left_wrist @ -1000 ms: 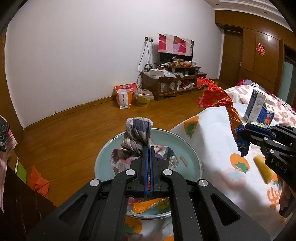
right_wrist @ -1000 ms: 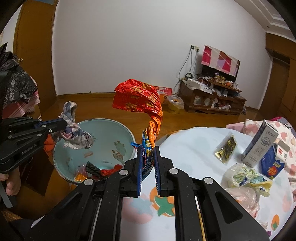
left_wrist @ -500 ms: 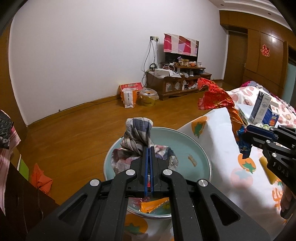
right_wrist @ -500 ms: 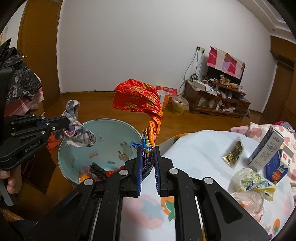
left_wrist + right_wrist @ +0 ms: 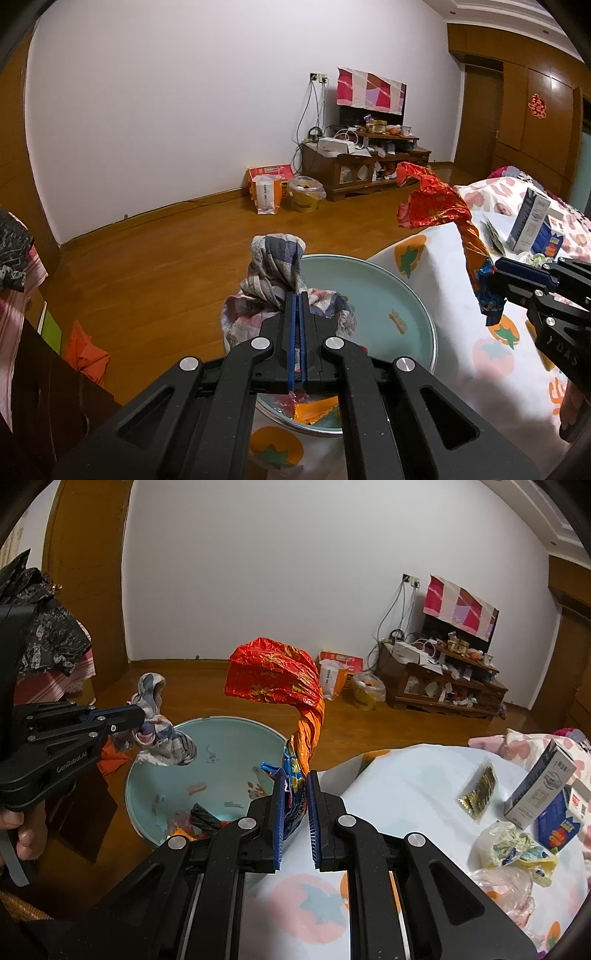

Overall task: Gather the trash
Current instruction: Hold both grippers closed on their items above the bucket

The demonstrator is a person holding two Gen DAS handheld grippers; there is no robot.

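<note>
Both grippers held scraps above the basin at the table's edge.

The left gripper (image 5: 297, 295) was clamped on a checked rag (image 5: 275, 266) that hung over the pale green basin (image 5: 236, 746), which held orange and dark wrappers at its bottom. The right gripper (image 5: 294, 794) had its pads slightly apart with a twisted red foil bag (image 5: 275, 677) standing up between them, just beside the basin's rim. On the fruit-print tablecloth (image 5: 402, 794) lay a gold packet (image 5: 476, 790), a milk carton (image 5: 539, 784) and crumpled plastic bags (image 5: 513, 849), well apart from the basin.
</note>
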